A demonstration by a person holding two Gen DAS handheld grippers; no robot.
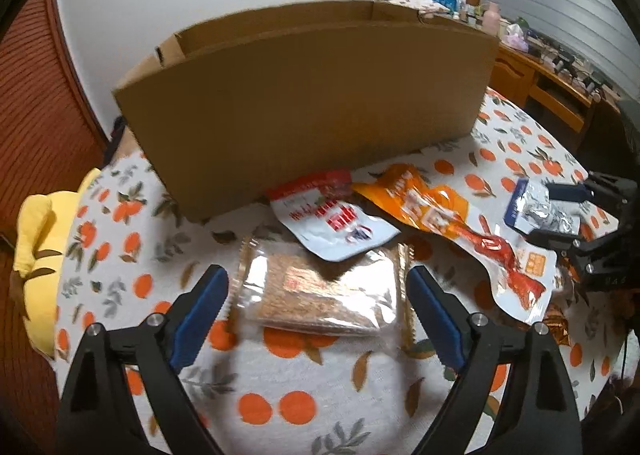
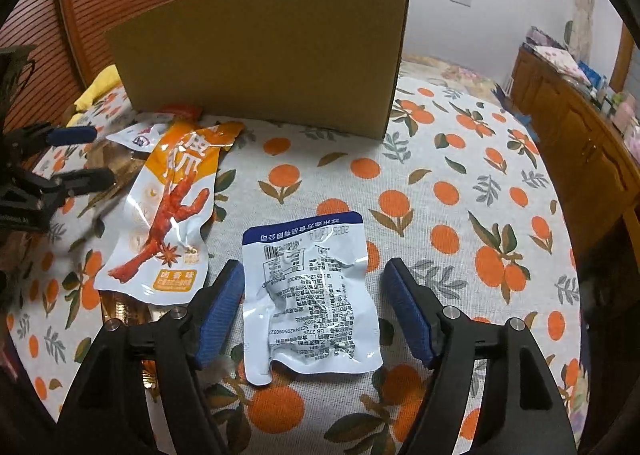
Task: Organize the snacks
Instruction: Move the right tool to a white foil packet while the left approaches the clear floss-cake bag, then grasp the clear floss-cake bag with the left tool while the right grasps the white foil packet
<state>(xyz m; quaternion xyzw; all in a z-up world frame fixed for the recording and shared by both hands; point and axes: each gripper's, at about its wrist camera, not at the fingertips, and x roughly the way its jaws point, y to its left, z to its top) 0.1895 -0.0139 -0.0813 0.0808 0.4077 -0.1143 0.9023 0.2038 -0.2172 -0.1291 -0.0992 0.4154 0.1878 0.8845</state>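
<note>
the left gripper (image 1: 318,297) is standing wide open around a clear packet of brown crackers (image 1: 320,295), pads not touching it; the right gripper (image 2: 314,309) is likewise gaping around a white-and-blue pouch (image 2: 312,295) lying flat on the orange-print cloth (image 2: 460,175). an orange crayfish bag (image 2: 168,215) and a red-and-white bag (image 1: 332,219) are lying near the cardboard box (image 1: 304,95). nothing looks packed yet, so most sorting seems left. the box's inside is staying hidden, and the left view is blurring.
</note>
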